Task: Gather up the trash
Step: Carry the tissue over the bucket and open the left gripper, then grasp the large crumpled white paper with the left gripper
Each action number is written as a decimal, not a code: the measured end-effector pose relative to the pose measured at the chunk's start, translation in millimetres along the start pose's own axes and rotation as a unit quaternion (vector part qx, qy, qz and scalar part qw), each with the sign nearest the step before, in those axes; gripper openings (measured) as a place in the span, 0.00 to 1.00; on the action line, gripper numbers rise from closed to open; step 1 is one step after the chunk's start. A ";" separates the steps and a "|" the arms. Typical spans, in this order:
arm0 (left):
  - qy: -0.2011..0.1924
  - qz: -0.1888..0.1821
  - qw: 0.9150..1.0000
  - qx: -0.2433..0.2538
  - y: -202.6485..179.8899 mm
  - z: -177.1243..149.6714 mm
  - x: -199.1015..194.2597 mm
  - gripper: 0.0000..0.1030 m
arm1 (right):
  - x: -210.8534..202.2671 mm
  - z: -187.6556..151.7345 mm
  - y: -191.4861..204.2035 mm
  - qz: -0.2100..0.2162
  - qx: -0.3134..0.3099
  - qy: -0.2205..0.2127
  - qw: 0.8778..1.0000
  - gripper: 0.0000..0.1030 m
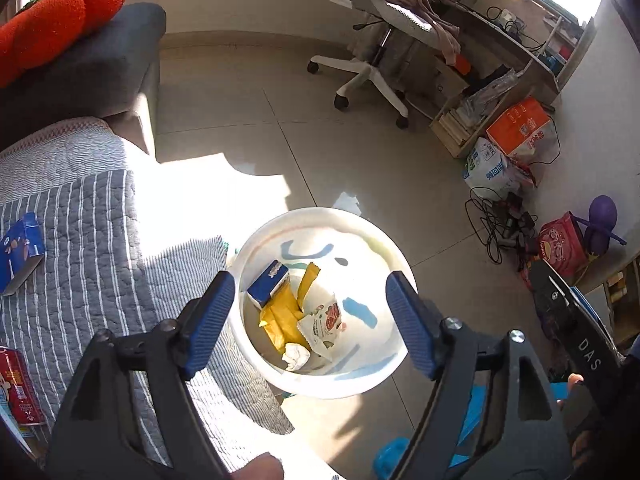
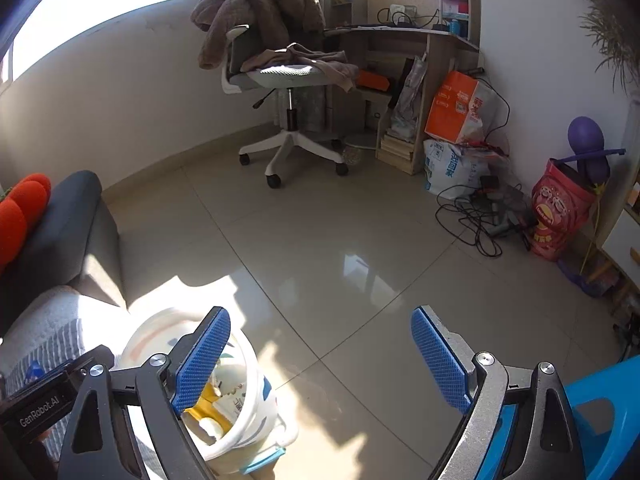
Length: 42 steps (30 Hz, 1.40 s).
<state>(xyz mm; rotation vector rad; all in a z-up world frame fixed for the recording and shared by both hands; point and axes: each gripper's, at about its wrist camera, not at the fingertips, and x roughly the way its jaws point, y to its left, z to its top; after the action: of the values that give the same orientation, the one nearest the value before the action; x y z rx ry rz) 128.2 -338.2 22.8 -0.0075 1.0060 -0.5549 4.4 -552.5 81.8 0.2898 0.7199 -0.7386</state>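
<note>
A white trash bin stands on the floor beside the sofa. Inside lie a blue carton, yellow wrappers, a white snack packet and a crumpled tissue. My left gripper hangs open and empty right above the bin. On the striped sofa cover lie a blue box and a red can. My right gripper is open and empty over the floor, with the bin under its left finger.
A white office chair draped with clothes stands at the desk. Bags, an orange box and tangled cables lie along the right wall. A blue stool is at the lower right. An orange cushion sits on the sofa arm.
</note>
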 end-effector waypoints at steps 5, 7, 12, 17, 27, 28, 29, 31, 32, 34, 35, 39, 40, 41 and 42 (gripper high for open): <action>-0.059 0.088 0.993 0.050 12.5 -13.6 -23.9 0.79 | -5.1 -6.1 23.3 0.004 -0.026 -0.006 1.000 0.90; -0.076 0.113 0.989 0.061 21.4 -18.4 -33.2 0.79 | -8.7 -11.4 37.2 0.006 -0.043 -0.009 0.999 0.90; -0.099 0.157 0.980 0.072 49.7 -31.9 -51.8 0.82 | -20.5 -27.4 80.1 0.021 -0.092 -0.019 0.995 0.90; -0.077 0.187 0.978 0.043 96.2 -44.6 -61.2 0.82 | -27.7 -50.7 130.5 0.046 -0.152 -0.011 0.987 0.90; -0.015 0.260 0.964 -0.059 217.5 -66.4 -70.8 0.82 | -46.5 -103.4 227.4 0.099 -0.265 -0.008 0.959 0.90; -0.011 0.265 0.962 -0.068 228.4 -66.3 -72.1 0.82 | -47.0 -107.7 234.0 0.104 -0.273 -0.005 0.956 0.90; -0.007 0.271 0.960 -0.077 239.6 -66.6 -72.9 0.82 | -47.7 -111.7 241.3 0.109 -0.280 -0.002 0.954 0.90; 0.003 0.280 0.956 -0.092 261.8 -66.9 -73.7 0.82 | -48.8 -119.0 252.5 0.118 -0.291 0.003 0.950 0.90; 0.006 0.281 0.954 -0.100 272.1 -66.3 -73.5 0.82 | -49.6 -123.1 257.4 0.122 -0.295 0.005 0.948 0.90; 0.014 0.281 0.953 -0.111 290.6 -64.7 -71.8 0.82 | -49.8 -126.9 265.7 0.128 -0.301 0.011 0.945 0.90; 0.020 0.277 0.954 -0.114 297.5 -63.8 -70.2 0.82 | -49.3 -129.1 269.7 0.131 -0.303 0.014 0.944 0.90; 0.055 0.251 0.960 -0.111 318.7 -58.3 -53.6 0.82 | -44.7 -135.2 281.1 0.141 -0.310 0.034 0.940 0.90; 0.060 0.246 0.961 -0.109 322.0 -57.1 -50.2 0.82 | -43.5 -136.2 283.2 0.142 -0.311 0.038 0.939 0.90; 0.065 0.239 0.963 -0.109 325.3 -56.3 -47.2 0.82 | -42.9 -137.7 285.8 0.144 -0.313 0.042 0.938 0.90; 0.072 0.231 0.964 -0.112 328.7 -55.5 -43.9 0.82 | -42.1 -138.9 288.2 0.146 -0.315 0.045 0.937 0.90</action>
<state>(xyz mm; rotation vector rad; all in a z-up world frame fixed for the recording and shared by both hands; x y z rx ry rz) 209.6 -21.8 -56.6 0.0664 1.1624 -0.0123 115.9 -258.6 8.7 -0.1567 0.9379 -0.1864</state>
